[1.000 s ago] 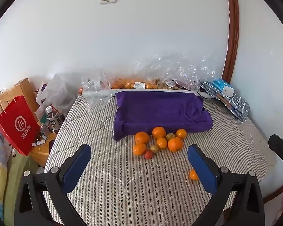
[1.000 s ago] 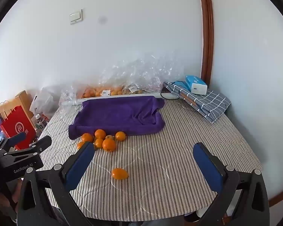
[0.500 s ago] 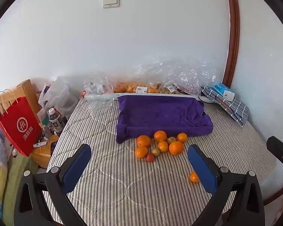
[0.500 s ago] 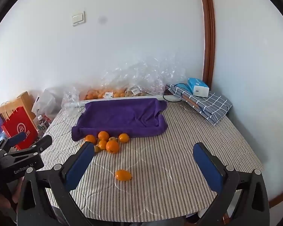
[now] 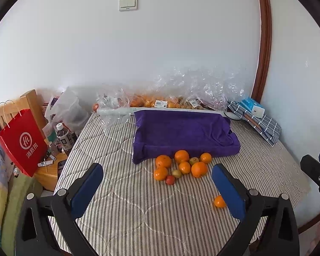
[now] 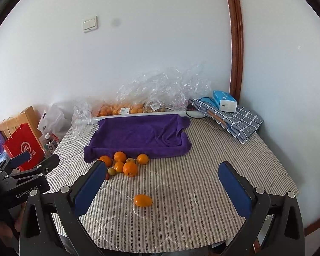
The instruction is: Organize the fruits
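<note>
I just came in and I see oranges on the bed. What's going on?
A person holds a gripper in each hand, and the left gripper and the right gripper are both open and hold nothing. A pile of oranges sits in front of a purple towel. One orange lies apart. No fruit is picked up yet.

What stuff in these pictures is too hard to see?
- What lies under the purple towel: both views, the cloth covers it.
- The lone orange: left wrist view, partly behind the left tool finger; the right wrist view shows it whole.
- Fruit in the clear bags: both views, crinkled plastic blurs it, so no counting.
- The small red fruit: right wrist view, half hidden by the right tool.
</note>
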`<state>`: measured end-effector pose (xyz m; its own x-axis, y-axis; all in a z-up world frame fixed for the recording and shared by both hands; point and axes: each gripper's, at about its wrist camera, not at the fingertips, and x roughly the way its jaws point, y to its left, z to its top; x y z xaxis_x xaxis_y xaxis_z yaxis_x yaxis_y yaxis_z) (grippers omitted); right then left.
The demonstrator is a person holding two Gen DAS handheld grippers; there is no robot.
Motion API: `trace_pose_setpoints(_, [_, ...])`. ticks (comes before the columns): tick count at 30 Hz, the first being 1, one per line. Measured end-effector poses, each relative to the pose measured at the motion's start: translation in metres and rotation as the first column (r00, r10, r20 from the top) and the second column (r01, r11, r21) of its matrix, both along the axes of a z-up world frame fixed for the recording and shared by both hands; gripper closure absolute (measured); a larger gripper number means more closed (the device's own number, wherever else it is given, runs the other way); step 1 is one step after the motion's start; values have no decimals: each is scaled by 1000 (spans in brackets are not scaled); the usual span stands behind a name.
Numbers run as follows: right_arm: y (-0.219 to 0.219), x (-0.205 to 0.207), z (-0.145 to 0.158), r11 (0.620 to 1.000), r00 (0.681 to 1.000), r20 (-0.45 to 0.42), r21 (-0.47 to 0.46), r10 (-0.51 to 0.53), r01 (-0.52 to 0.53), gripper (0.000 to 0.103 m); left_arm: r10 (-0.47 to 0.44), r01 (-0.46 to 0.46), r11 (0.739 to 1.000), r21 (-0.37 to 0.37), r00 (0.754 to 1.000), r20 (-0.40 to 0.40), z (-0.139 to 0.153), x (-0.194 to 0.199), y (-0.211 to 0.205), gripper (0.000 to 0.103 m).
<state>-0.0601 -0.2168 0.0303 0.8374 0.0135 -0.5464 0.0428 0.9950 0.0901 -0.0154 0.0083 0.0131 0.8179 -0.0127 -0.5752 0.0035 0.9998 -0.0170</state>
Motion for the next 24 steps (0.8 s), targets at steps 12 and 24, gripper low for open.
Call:
trace_pose_setpoints(12, [2,0,3,1000,1000,8,-7,2,-2,0,-2,2,1000,-10,1000,-1,0,0,4,0])
trace_pose_setpoints(24, [3,-1,3,1000,1000,6,1,-7,7,0,1,-1,1000,-13,1000,-7,-1,2,4,0])
